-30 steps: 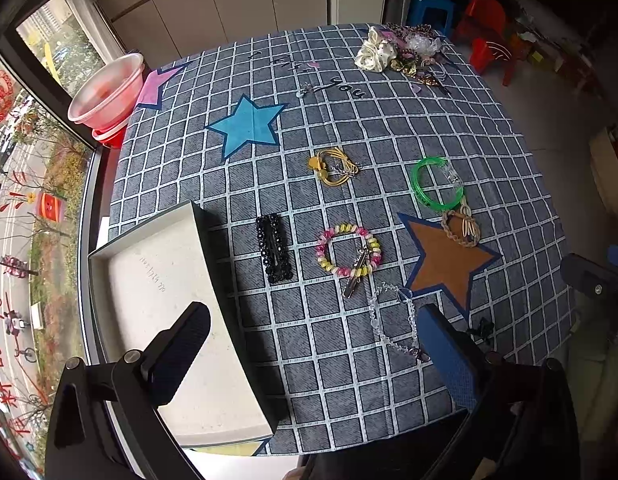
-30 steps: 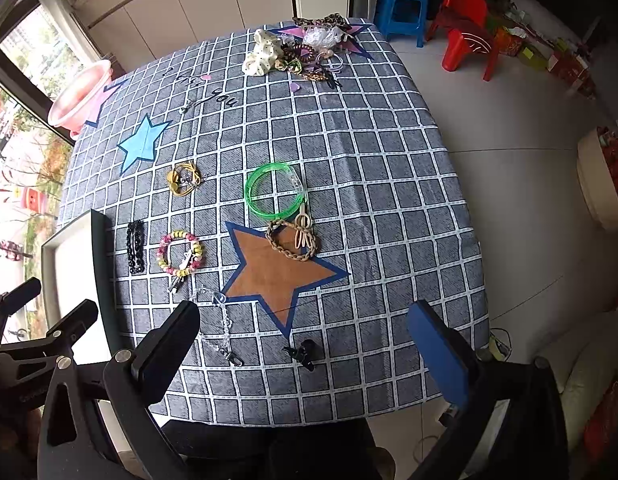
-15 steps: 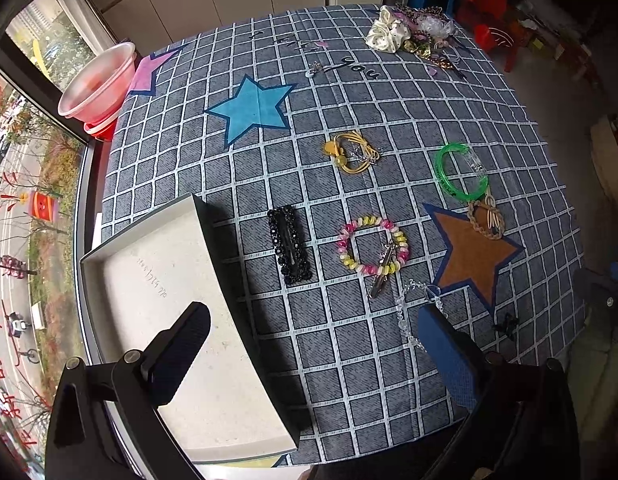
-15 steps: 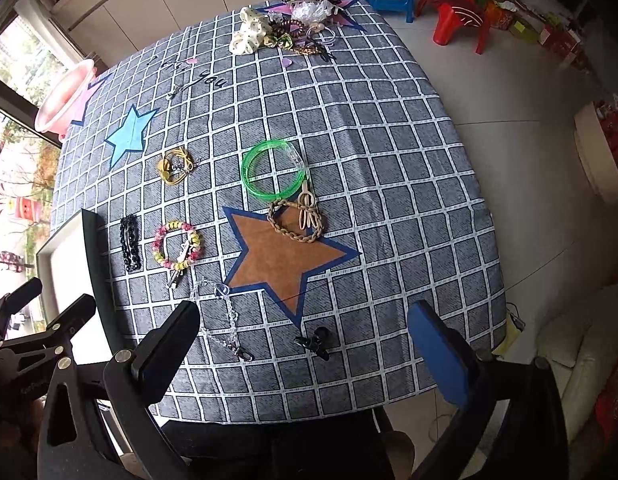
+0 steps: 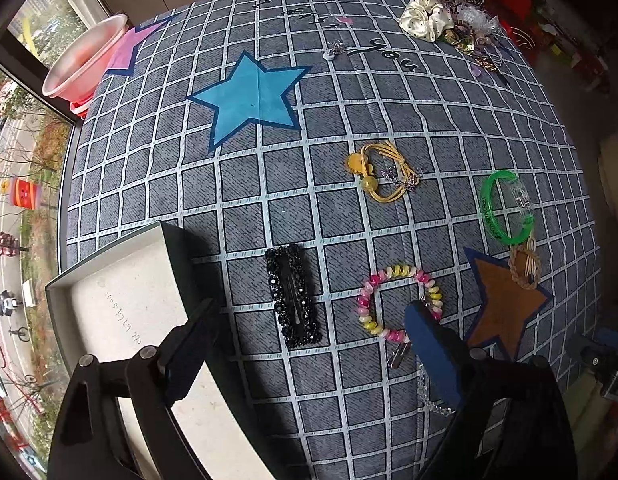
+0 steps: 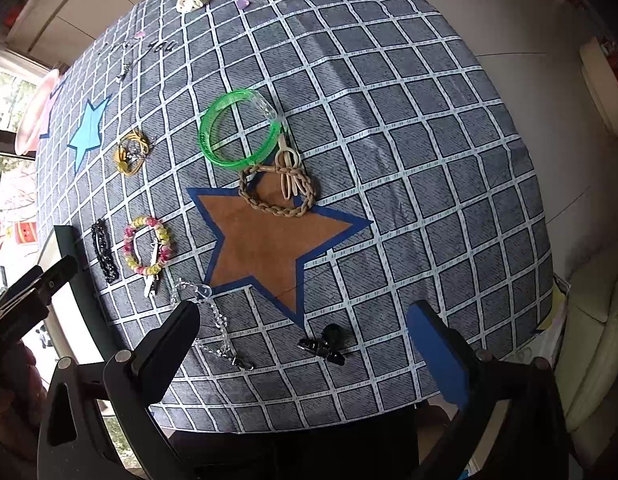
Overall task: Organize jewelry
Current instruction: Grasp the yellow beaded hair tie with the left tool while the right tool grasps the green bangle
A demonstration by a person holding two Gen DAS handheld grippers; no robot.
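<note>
Both grippers lower vs 1 s ago, left gripper (image 5: pixel 309 332) jaws closing, empty, nearer black hair clip (image 5: pixel 294 295)

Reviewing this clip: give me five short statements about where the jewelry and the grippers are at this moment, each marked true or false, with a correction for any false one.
1. The green bangle lies inside the white box. False: it lies on the checked tablecloth, and no jewelry shows in the visible part of the box.
2. The braided rope bracelet partly overlaps the brown star. True.
3. The right gripper grips the small black clip. False: its fingers are apart with nothing held.
4. The black hair clip lies between the box and the pink and yellow beaded bracelet. True.
5. The left gripper holds nothing. True: its fingers are closing slightly, around nothing.
</note>
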